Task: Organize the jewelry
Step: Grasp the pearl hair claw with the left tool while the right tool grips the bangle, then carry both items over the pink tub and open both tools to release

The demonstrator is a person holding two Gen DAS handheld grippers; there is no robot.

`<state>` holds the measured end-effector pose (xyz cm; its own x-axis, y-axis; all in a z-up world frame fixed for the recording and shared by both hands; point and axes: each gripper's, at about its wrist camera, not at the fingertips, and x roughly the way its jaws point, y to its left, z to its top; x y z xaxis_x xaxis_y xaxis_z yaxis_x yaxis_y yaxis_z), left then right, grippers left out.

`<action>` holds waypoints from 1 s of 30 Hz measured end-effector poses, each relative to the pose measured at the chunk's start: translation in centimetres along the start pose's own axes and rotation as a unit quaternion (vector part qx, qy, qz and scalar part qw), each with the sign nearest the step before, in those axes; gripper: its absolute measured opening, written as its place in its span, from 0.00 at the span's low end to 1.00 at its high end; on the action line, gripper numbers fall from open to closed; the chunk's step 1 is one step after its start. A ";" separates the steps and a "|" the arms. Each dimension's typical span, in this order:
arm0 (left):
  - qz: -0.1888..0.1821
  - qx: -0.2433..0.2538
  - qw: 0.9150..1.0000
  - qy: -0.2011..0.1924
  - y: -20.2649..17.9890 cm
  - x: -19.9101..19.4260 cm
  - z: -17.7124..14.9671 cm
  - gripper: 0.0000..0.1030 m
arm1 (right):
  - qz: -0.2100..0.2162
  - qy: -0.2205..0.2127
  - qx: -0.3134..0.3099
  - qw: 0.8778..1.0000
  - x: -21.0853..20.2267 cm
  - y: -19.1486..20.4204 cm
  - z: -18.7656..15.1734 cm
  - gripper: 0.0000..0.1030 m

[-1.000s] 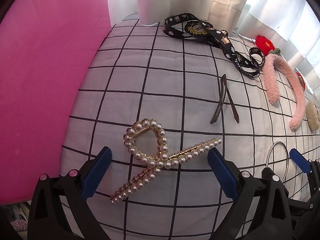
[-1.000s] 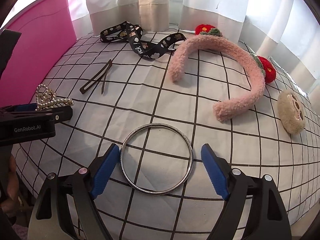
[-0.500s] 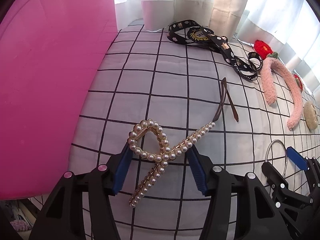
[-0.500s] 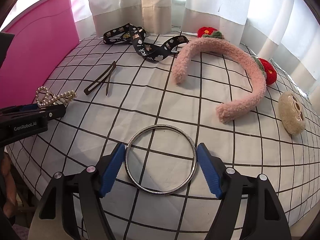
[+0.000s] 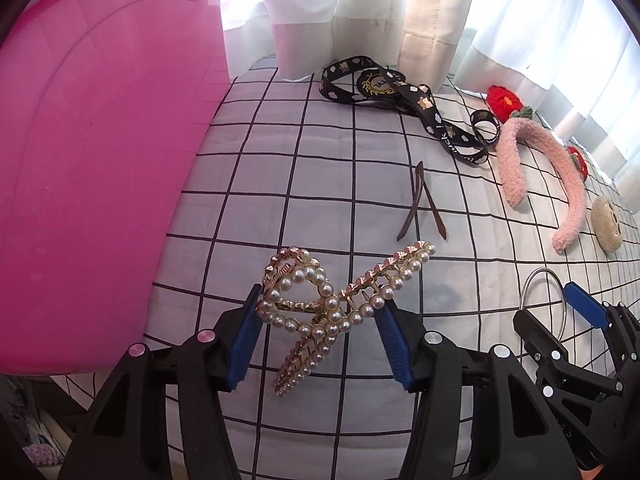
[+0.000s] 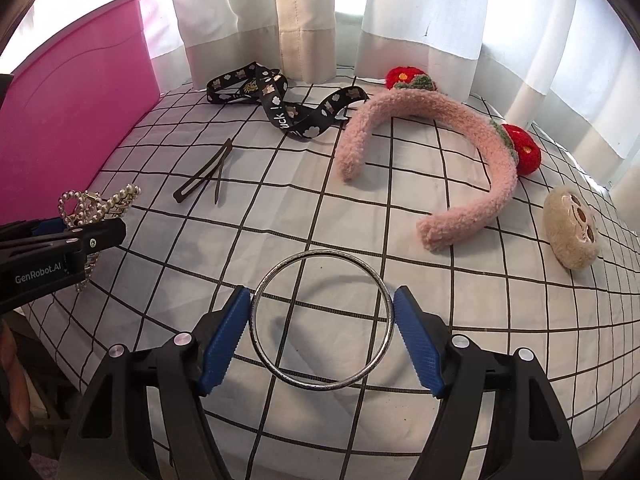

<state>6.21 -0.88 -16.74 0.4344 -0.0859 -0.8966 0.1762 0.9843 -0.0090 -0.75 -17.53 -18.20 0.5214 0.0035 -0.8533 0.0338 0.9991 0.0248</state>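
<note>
My left gripper (image 5: 318, 324) is shut on a gold pearl hair claw (image 5: 320, 308) and holds it tilted a little above the checked cloth (image 5: 320, 184); the claw also shows in the right wrist view (image 6: 92, 210). My right gripper (image 6: 322, 326) is shut on a silver bangle (image 6: 322, 322), lifted slightly, with its shadow on the cloth below. The bangle's edge shows in the left wrist view (image 5: 538, 292). A pink bin (image 5: 88, 168) stands right beside the left gripper, on its left.
On the cloth lie a brown hair clip (image 6: 208, 174), a black printed ribbon (image 6: 280, 102), a fluffy pink headband (image 6: 452, 152) with red flowers, and a beige fuzzy clip (image 6: 570, 232). White curtains (image 6: 312, 12) hang behind. The cloth's front edge drops off near both grippers.
Both grippers closed from open: the left onto the pearl claw, the right onto the bangle. Both items have risen slightly off the cloth, the claw now tilted.
</note>
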 end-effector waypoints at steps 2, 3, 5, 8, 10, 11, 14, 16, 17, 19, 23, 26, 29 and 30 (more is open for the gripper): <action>-0.005 0.001 1.000 -0.004 -0.1 -0.4 0.3 0.49 | 0.000 -0.005 0.000 1.000 -0.4 -0.1 0.2 0.69; -0.004 0.001 1.000 -0.006 -0.2 -0.5 0.4 0.49 | -0.001 -0.008 0.000 1.000 -0.6 -0.2 0.3 0.69; -0.005 0.001 1.000 -0.010 -0.2 -0.8 0.7 0.49 | -0.001 -0.011 -0.002 1.000 -0.8 -0.2 0.4 0.69; -0.009 -0.004 1.000 -0.014 -0.1 -1.3 0.9 0.49 | -0.002 -0.018 -0.003 1.000 -1.2 -0.3 0.6 0.69; -0.009 -0.006 1.000 -0.019 -0.1 -1.8 1.1 0.49 | -0.002 -0.023 -0.004 1.000 -1.5 -0.4 0.8 0.69; -0.010 -0.006 1.000 -0.022 -0.1 -2.1 1.2 0.49 | -0.002 -0.026 -0.004 1.000 -1.8 -0.4 0.9 0.69; -0.013 -0.007 0.999 -0.032 -0.3 -3.1 1.4 0.49 | 0.000 -0.035 -0.007 0.999 -2.5 -0.3 1.5 0.69; -0.017 -0.008 0.999 -0.040 -0.4 -3.9 1.8 0.49 | 0.000 -0.042 -0.008 0.999 -3.1 -0.3 1.9 0.69; -0.018 -0.009 0.999 -0.044 -0.5 -4.4 2.0 0.49 | 0.001 -0.046 -0.009 0.999 -3.5 -0.3 2.2 0.69; -0.022 -0.011 0.998 -0.053 -0.8 -5.4 2.5 0.49 | 0.000 -0.055 -0.011 0.998 -4.3 -0.4 2.9 0.69; -0.028 -0.017 0.996 -0.077 -1.0 -7.8 3.9 0.49 | -0.004 -0.079 -0.020 0.997 -6.5 -0.6 4.5 0.69; -0.025 -0.019 0.994 -0.104 -1.0 -10.1 5.0 0.49 | -0.007 -0.103 -0.030 0.994 -8.4 -0.6 5.9 0.69; -0.022 -0.023 0.991 -0.133 -0.7 -12.9 6.3 0.49 | -0.005 -0.127 -0.040 0.991 -10.3 -0.4 7.7 0.69; -0.020 -0.025 0.989 -0.143 -0.4 -13.8 6.7 0.49 | -0.004 -0.136 -0.044 0.990 -10.9 -0.2 8.3 0.69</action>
<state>6.07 -1.16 -1.36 0.6614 -0.1587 -0.7330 0.1574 0.9850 -0.0713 0.63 -18.08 -4.59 0.7316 -0.0032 -0.6818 -0.0304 0.9988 -0.0372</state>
